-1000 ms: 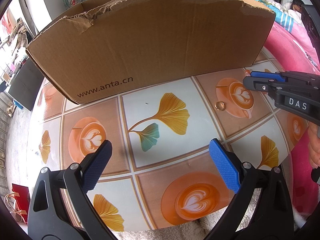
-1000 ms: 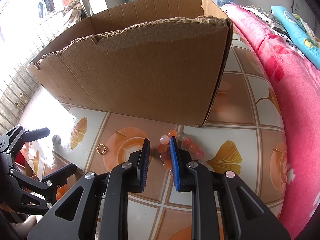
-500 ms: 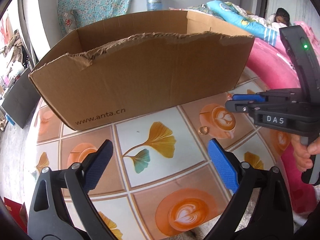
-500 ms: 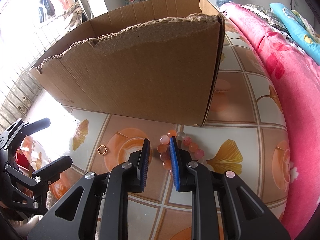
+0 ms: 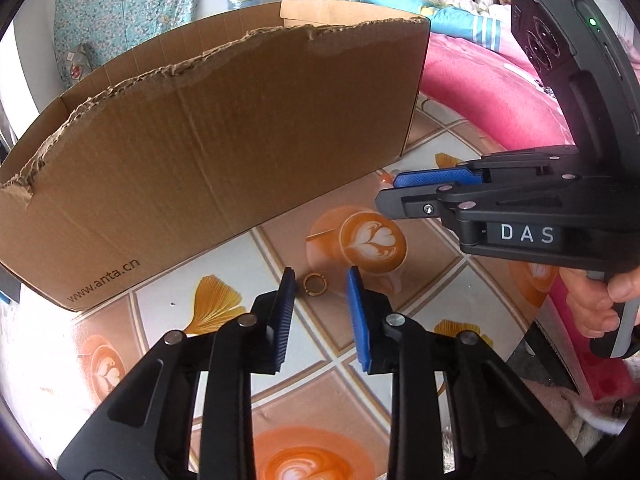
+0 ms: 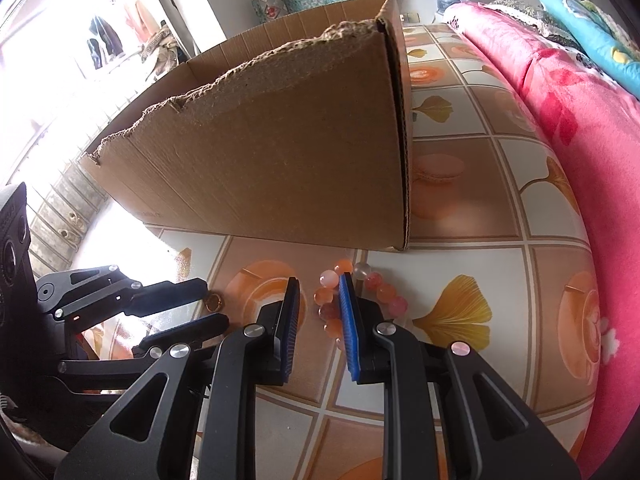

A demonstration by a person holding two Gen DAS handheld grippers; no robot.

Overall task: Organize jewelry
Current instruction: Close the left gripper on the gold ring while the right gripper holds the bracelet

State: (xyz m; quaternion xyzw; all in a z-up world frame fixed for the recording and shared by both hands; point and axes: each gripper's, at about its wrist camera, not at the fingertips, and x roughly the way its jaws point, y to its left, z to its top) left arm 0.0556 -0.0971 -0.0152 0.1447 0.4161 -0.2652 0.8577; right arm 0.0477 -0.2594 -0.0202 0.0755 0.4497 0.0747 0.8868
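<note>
A small gold ring (image 5: 315, 284) lies on the patterned tabletop (image 5: 120, 340). My left gripper (image 5: 320, 280) straddles it. Its jaws are closing, the ring sits between the blue pads, and a gap still shows on both sides. In the right wrist view the ring (image 6: 213, 301) shows between the left gripper's (image 6: 216, 305) fingers. A bracelet of orange and pink beads (image 6: 384, 292) lies in front of the cardboard box (image 6: 280, 168). My right gripper (image 6: 319, 280) hovers over it, jaws narrow, with the loop's left beads in the gap and its right pad across the loop.
The torn-edged box (image 5: 200, 160) stands just behind both pieces and fills the far side. A pink blanket (image 6: 580, 120) borders the table on the right. A hand (image 5: 600, 308) holds the right gripper (image 5: 388, 190), close to the right of my left one.
The left gripper has swung right across the table onto the ring, and its jaws have gone from wide apart to narrow. The right gripper has stayed over the bracelet.
</note>
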